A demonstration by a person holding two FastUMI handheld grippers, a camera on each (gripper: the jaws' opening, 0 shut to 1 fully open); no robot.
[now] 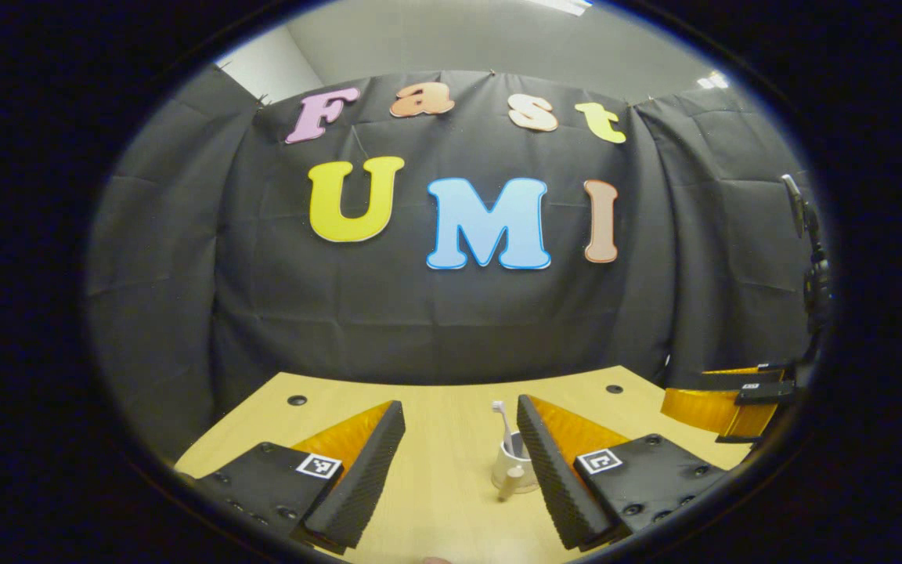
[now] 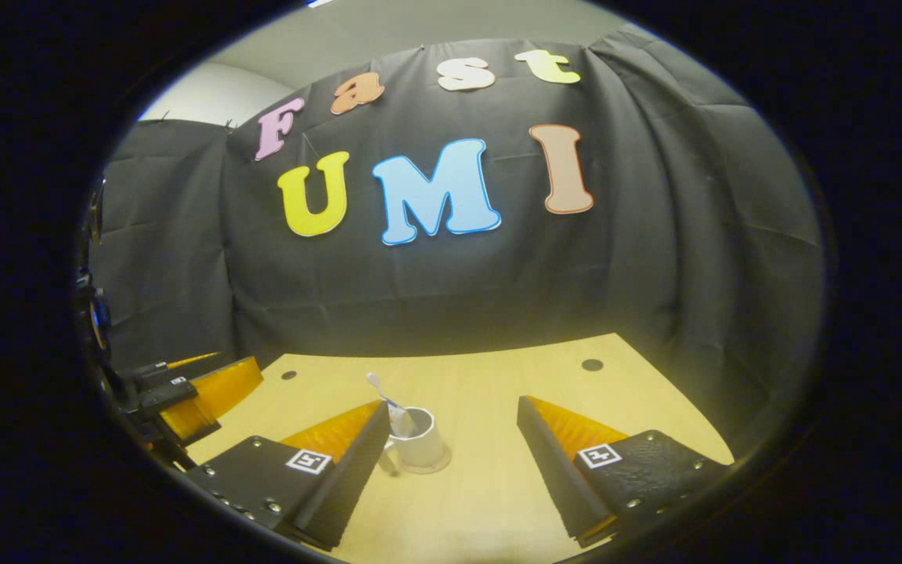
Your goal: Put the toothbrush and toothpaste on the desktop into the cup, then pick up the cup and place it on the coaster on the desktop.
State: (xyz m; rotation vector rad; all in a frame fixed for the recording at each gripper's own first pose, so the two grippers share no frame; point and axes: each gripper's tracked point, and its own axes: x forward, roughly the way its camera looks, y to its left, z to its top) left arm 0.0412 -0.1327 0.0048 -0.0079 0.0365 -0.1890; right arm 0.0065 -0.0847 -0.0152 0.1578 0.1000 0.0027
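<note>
A white cup (image 1: pixel 512 470) with a handle stands upright on the wooden desktop (image 1: pixel 443 486); a white toothbrush (image 1: pixel 501 419) sticks up out of it, head up. In the left gripper view my left gripper (image 1: pixel 460 407) is open, and the cup sits just inside its right finger, partly hidden by it. In the right gripper view the cup (image 2: pixel 422 446) and toothbrush (image 2: pixel 383 395) stand beside the left finger of my open right gripper (image 2: pixel 453 406). A thin pale disc, perhaps the coaster (image 2: pixel 437 467), rims the cup's base. I cannot make out the toothpaste.
Black cloth walls close the desk at the back and sides. Small dark holes (image 1: pixel 297 400) mark the desktop's far corners. The right gripper (image 1: pixel 721 399) shows at the right edge of the left gripper view, the left gripper (image 2: pixel 200 388) at the left edge of the right gripper view.
</note>
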